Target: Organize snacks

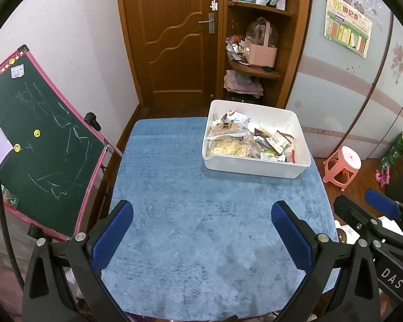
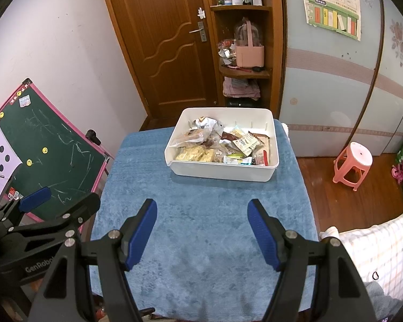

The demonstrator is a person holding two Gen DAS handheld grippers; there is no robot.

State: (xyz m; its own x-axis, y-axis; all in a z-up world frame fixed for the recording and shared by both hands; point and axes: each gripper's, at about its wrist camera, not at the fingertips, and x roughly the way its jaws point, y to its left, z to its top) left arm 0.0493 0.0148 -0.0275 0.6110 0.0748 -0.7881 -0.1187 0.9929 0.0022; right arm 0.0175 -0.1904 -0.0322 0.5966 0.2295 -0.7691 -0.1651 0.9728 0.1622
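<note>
White bin [image 2: 223, 171] holds the snack packets [image 2: 223, 145], far end of the blue cloth [image 2: 201, 241]. Left gripper [image 1: 201, 230] and right gripper [image 2: 201, 233] both spread, empty. We'd pick top packets singly.

A counter [image 1: 174, 187] covered in blue textured cloth occupies the foreground. To its left a pink-framed chalkboard [image 1: 37, 139] bearing chalk scribbles and yellow magnets leans tilted; behind stand a closed wooden door [image 1: 172, 40] and a corner shelf [image 1: 258, 35] holding bottles, a pink basket [image 1: 262, 53] and folded cloths. A pink plastic stool [image 1: 342, 166] stands on the wooden floor at right, below a poster [image 1: 348, 24] on the wardrobe panel.
</note>
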